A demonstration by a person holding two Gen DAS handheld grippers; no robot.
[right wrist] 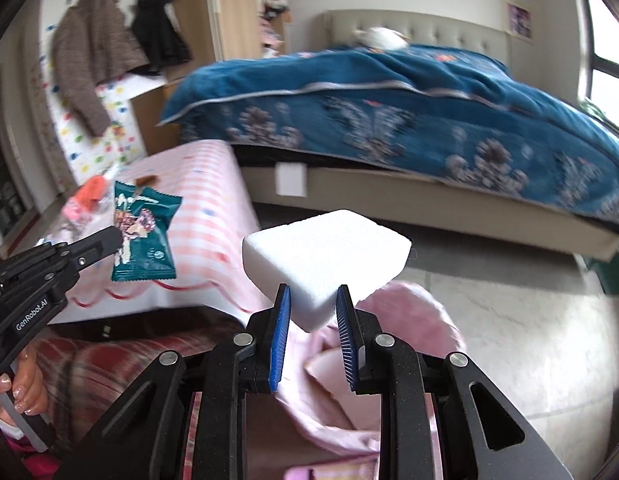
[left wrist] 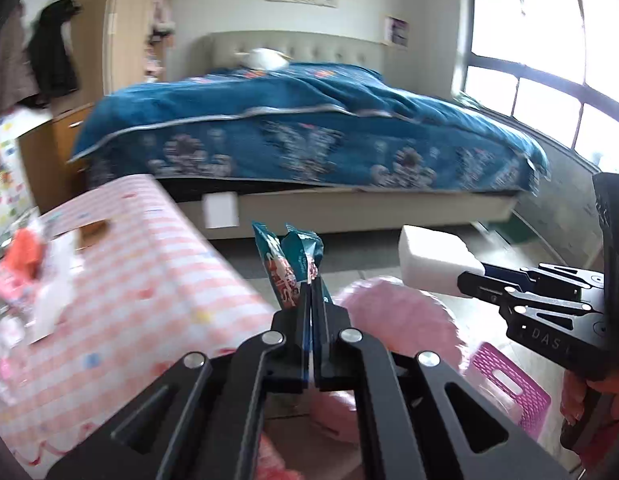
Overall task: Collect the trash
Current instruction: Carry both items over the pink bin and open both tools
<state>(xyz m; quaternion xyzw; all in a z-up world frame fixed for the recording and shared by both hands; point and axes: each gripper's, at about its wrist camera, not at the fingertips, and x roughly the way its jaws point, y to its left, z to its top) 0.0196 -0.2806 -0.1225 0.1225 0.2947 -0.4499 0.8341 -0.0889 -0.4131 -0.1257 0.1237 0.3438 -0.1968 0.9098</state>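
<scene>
My left gripper [left wrist: 312,284] is shut on a teal snack wrapper [left wrist: 290,264], held upright in the air beside the table; the wrapper also shows in the right wrist view [right wrist: 143,236], pinched by the left gripper [right wrist: 113,240]. My right gripper [right wrist: 312,296] is shut on a white foam block [right wrist: 325,256], held above a pink bin liner. In the left wrist view the block [left wrist: 435,258] sticks out left of the right gripper [left wrist: 467,284]. More trash, an orange and pink clutter [left wrist: 25,264], lies on the table's far left.
A table with a pink checked cloth [left wrist: 149,276] stands at left. A pink bag-lined bin [left wrist: 397,312] sits below the grippers, with a magenta stool [left wrist: 509,388] at right. A bed with a blue quilt [left wrist: 309,136] fills the background. Grey tiled floor [right wrist: 509,340] lies to the right.
</scene>
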